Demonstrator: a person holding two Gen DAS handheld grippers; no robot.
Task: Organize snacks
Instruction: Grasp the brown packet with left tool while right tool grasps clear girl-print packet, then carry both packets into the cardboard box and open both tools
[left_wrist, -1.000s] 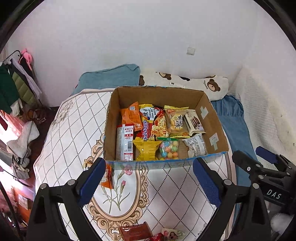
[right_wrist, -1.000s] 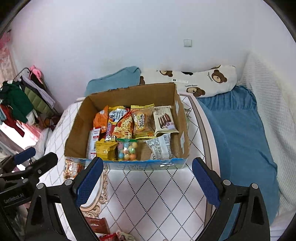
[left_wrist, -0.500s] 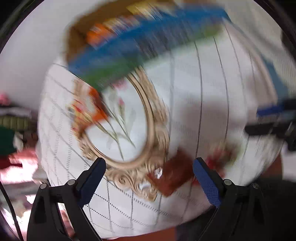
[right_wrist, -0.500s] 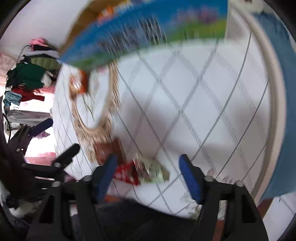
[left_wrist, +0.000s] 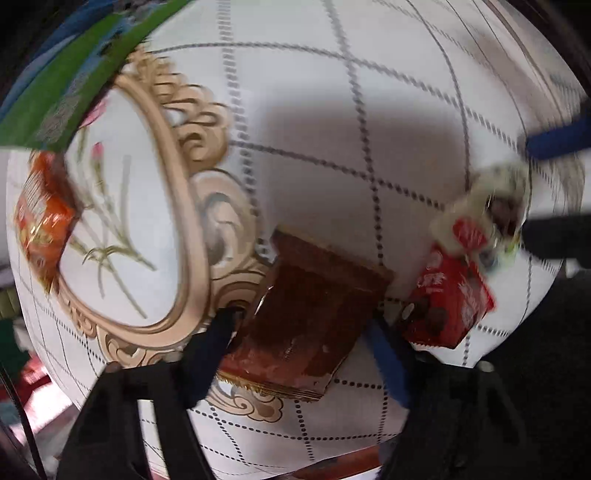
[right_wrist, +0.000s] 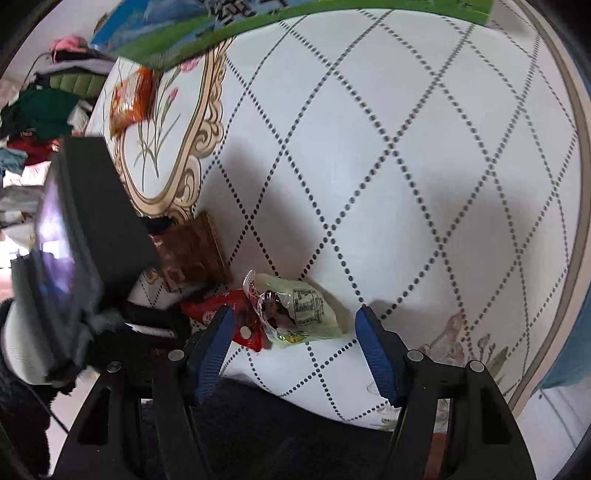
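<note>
Pointing straight down, my left gripper (left_wrist: 301, 326) is closing and its pads touch both sides of a brown snack packet (left_wrist: 310, 302) on the quilted tablecloth (left_wrist: 369, 110). A red packet (left_wrist: 447, 306) lies right of it, with a pale green packet (left_wrist: 480, 214) beyond. My right gripper (right_wrist: 293, 325) is open, hovering with the pale green packet (right_wrist: 303, 310) between its fingers, not pressed. Its left finger overlaps the red packet (right_wrist: 218, 310). The brown packet (right_wrist: 192, 254) shows beside the left gripper's black housing (right_wrist: 99, 214). An orange packet (right_wrist: 129, 99) lies by the snack box (right_wrist: 221, 37).
The box's green and blue front wall (left_wrist: 62, 88) is at the far edge, with the orange packet (left_wrist: 44, 225) below it. A heap of clothes (right_wrist: 44, 110) lies left of the table. The table's rim (right_wrist: 576, 147) and blue bedding (right_wrist: 569, 362) are at the right.
Both grippers dropped from looking into the box to just above the table's near edge and tilted down. Both narrowed. The left now grips the brown packet and the right straddles the green one.
</note>
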